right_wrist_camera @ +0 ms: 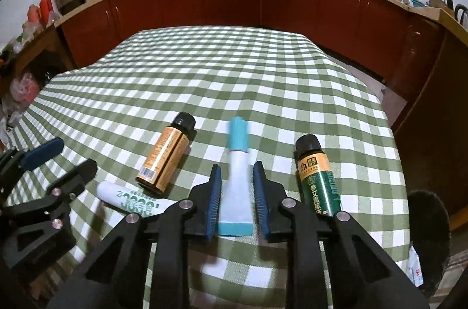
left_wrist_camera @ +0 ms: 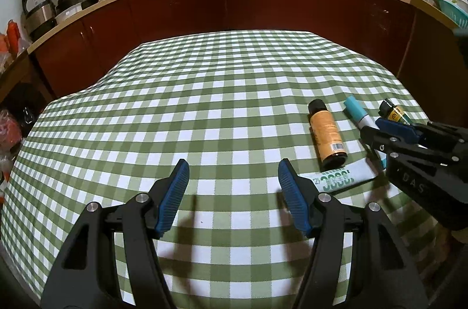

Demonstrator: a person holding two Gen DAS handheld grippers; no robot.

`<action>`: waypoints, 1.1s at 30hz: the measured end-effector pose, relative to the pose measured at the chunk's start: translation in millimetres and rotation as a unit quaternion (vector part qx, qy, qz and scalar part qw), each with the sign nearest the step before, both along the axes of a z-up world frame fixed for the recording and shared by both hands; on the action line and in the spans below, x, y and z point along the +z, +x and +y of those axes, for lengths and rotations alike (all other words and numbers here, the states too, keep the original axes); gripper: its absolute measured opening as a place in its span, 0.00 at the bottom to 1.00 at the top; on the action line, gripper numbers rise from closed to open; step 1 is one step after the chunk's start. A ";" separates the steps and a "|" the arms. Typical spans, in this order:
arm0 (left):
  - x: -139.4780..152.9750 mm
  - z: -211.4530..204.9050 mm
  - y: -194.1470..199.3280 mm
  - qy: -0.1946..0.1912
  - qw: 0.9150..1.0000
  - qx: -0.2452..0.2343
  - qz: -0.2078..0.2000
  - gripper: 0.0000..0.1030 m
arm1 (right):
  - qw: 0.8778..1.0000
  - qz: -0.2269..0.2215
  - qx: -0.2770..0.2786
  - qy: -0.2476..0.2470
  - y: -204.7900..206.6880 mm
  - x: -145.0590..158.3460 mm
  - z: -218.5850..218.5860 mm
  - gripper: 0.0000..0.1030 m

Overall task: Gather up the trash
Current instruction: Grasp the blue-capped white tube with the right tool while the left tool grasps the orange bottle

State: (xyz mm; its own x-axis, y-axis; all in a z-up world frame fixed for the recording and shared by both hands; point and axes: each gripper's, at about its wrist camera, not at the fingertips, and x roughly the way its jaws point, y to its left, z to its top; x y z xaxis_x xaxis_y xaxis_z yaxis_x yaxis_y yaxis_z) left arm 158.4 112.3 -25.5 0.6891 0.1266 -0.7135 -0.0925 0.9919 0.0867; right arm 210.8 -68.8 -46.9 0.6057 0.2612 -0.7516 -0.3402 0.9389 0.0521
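Two tools: the right tool (right_wrist_camera: pixel 236 199) clamps the blue-capped tube (right_wrist_camera: pixel 236 177) at lower centre; the left tool (left_wrist_camera: pixel 234 192) gapes, nothing between.

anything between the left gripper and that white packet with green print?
Nothing visible. The left gripper hangs open over bare checked cloth, and the white packet lies flat just beyond its right finger. The orange-label bottle lies past the packet, not in the path. The right gripper is busy around the blue-capped tube.
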 end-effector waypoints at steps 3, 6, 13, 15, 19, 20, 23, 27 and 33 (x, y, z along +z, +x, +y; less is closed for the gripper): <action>0.6 1.2 0.2 -0.009 1.000 -0.003 0.000 0.60 | 1.000 -0.003 -0.001 -0.001 0.5 1.3 2.0 0.17; 3.1 -1.6 1.7 -0.012 1.000 -0.008 -0.003 0.60 | 1.000 -0.012 -0.003 0.004 -2.4 6.4 0.2 0.16; 11.4 -22.7 9.5 -0.017 0.999 -0.025 -0.011 0.61 | 0.999 -0.038 -0.013 0.015 -11.2 24.6 -16.6 0.16; 12.9 -29.4 12.5 -0.019 0.999 -0.030 -0.012 0.61 | 0.999 -0.042 -0.020 0.018 -14.0 28.1 -27.2 0.16; 14.4 -45.4 20.5 -0.020 0.999 -0.039 -0.013 0.61 | 0.998 -0.049 -0.037 0.014 -17.4 29.9 -47.1 0.16; 13.5 -50.4 23.7 -0.020 0.999 -0.042 -0.012 0.62 | 0.998 -0.049 -0.044 0.014 -17.7 29.5 -53.9 0.16; 8.7 -59.2 32.3 -0.023 0.999 -0.047 -0.005 0.66 | 0.997 -0.049 -0.057 0.015 -19.2 27.7 -68.8 0.16; 0.1 -69.2 42.5 -0.018 0.998 -0.055 0.008 0.66 | 0.996 -0.045 -0.074 0.015 -18.5 23.0 -86.8 0.16; -10.0 -76.0 53.4 -0.015 0.998 -0.056 0.025 0.49 | 0.995 -0.036 -0.086 0.021 -16.1 14.7 -101.8 0.16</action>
State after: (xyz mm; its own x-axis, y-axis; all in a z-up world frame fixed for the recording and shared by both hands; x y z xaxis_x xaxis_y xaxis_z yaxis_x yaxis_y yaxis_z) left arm 211.8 36.3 -35.5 0.6606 0.0289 -0.7502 0.0234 0.9980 0.0591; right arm 194.7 -170.6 -32.2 0.6964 0.1801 -0.6947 -0.1793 0.9810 0.0745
